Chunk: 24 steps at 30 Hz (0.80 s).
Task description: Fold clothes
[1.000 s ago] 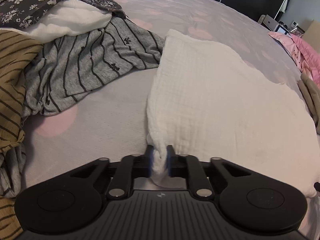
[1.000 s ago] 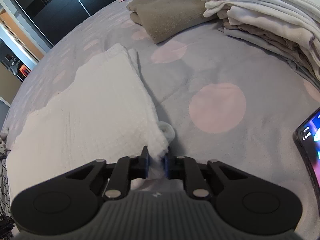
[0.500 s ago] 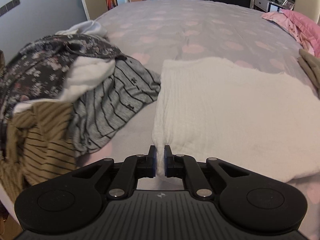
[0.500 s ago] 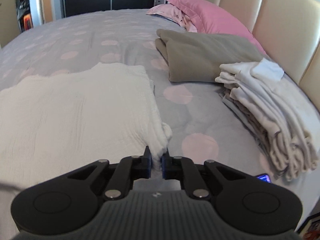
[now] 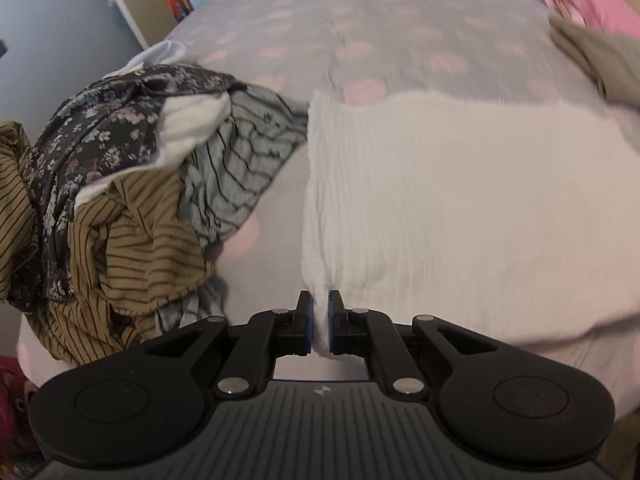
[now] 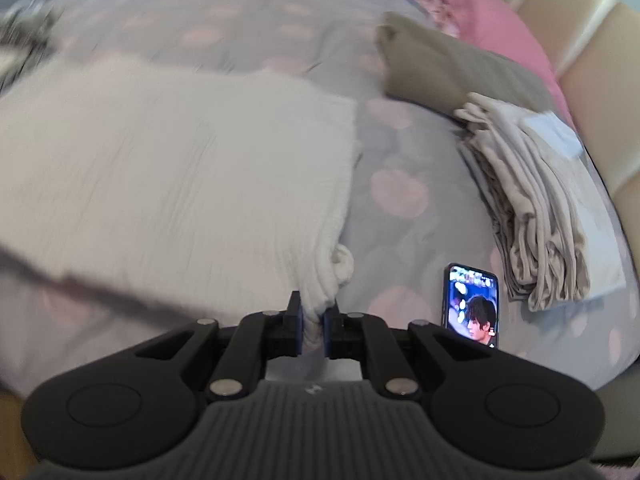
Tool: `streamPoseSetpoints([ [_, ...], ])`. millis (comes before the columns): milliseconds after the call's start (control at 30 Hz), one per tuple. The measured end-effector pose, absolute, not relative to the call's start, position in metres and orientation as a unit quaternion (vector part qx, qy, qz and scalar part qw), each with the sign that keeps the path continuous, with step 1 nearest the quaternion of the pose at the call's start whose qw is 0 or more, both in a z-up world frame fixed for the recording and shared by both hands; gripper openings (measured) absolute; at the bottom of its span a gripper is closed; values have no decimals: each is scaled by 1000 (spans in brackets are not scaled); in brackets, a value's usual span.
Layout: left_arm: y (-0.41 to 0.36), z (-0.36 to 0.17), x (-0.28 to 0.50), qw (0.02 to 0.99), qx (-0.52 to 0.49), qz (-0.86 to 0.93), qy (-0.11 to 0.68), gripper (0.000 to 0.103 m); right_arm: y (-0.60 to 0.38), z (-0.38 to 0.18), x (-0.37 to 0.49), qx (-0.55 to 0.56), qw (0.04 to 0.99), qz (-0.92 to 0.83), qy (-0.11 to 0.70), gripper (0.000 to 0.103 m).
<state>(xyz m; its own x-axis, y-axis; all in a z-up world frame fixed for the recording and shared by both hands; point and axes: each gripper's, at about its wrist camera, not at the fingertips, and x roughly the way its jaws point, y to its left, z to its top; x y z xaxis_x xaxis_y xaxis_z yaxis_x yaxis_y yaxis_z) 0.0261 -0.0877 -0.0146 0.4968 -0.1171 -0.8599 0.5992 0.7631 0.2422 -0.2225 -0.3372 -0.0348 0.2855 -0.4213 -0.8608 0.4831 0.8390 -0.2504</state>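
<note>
Currently, the scene by label:

Left gripper (image 5: 319, 322): clamped on the near left corner of the white cloth (image 5: 460, 208); a bunched fold of fabric is pinched between the blue-padded fingers (image 5: 305, 320).

Right gripper (image 6: 311, 326): clamped on the near right corner of the same white cloth (image 6: 172, 176); a small knot of fabric bulges just above and to the right of the jaws.

White cloth: a crinkled, textured piece spread over the bedspread (image 5: 360, 16), its near edge raised at the two pinched corners, the far edge lying on the bed. Both views are blurred by motion, so finer folds cannot be made out.

Bedspread: grey with pale pink dots, covering the whole bed.

Unfolded pile (image 5: 120, 184): to the left of the cloth, a heap with a dark floral garment (image 5: 100, 136) on top, a grey striped top (image 5: 240, 164) touching the cloth's far left corner, and a mustard striped garment (image 5: 140, 248) nearest the camera.

Folded stack (image 6: 536, 208): cream and beige items, well to the right of the cloth, near the padded headboard (image 6: 592, 40).

Taupe folded item (image 6: 448, 68): beyond the stack, resting against a pink pillow (image 6: 492, 12).

Phone (image 6: 472, 304): lies screen-up and lit on the bedspread, just right of the right gripper, between the cloth and the folded stack.
</note>
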Motion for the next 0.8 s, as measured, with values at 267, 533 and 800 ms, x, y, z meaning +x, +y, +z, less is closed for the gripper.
streamPoseSetpoints([
  [267,-98,-67,22,787,353,-207,462,6,-313,-85,-212,-93,766,-245,587,10],
  [533,-91,-64,29,788,334,-199,477,14,-317,-88,-212,-99,755,-248,599,40],
  [800,-86,-22,36,826,286,-187,448,14,-321,-53,-213,-101,775,-258,569,41],
])
